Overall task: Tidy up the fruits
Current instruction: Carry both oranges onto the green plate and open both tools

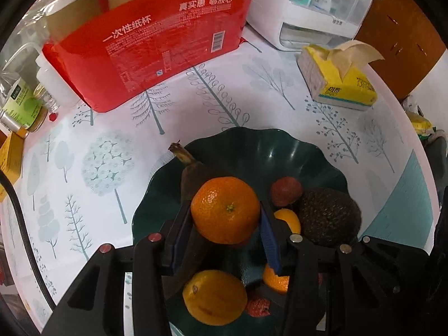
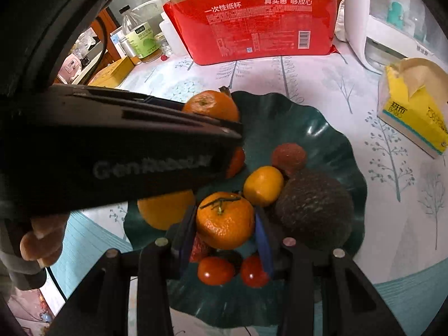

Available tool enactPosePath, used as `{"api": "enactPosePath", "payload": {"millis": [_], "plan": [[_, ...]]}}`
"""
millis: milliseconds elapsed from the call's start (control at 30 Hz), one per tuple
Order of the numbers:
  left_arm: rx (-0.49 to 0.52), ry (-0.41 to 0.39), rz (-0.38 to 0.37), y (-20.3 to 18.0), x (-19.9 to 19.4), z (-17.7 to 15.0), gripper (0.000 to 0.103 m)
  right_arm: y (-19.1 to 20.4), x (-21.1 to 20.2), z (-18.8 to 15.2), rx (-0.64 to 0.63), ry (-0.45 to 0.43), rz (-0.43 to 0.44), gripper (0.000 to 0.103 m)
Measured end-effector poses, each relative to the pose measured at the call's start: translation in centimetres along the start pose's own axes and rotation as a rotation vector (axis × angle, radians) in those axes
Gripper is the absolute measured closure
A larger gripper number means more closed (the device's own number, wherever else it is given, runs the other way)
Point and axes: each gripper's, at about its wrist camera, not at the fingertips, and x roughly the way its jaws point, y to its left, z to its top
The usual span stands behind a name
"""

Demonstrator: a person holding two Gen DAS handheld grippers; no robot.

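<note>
Left gripper clamps a mandarin above the green plate. Right gripper clamps a stemmed mandarin above the same plate, beside the avocado.

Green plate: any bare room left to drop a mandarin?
The dark green wavy plate is bare in its back half, between the red lychee and the rim nearest the red paper-cup pack. The front is crowded: dark avocado, yellow kumquat, cherry tomatoes. Tree-print tablecloth left of it is bare.
</note>
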Motion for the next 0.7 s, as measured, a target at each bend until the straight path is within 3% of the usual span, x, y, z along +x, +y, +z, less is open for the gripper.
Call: {"api": "enactPosePath", "payload": {"millis": [300, 533, 700], "plan": [[0.025, 0.005, 0.004, -0.2, 0.5, -0.1, 0.056, -0.5, 1.3, 0.3, 0.031, 0.028, 0.037, 0.060], [0.054, -0.027, 0.031, -1.0, -0.4, -0.5, 0.021, -1.4, 0.9, 0.2, 0.091, 0.047, 0.083, 0.059], [0.075, -0.043, 0.032, -1.5, -0.9, -1.0, 0.016, -1.8, 0.6, -0.2, 0.127, 0.081, 0.077, 0.058]]}}
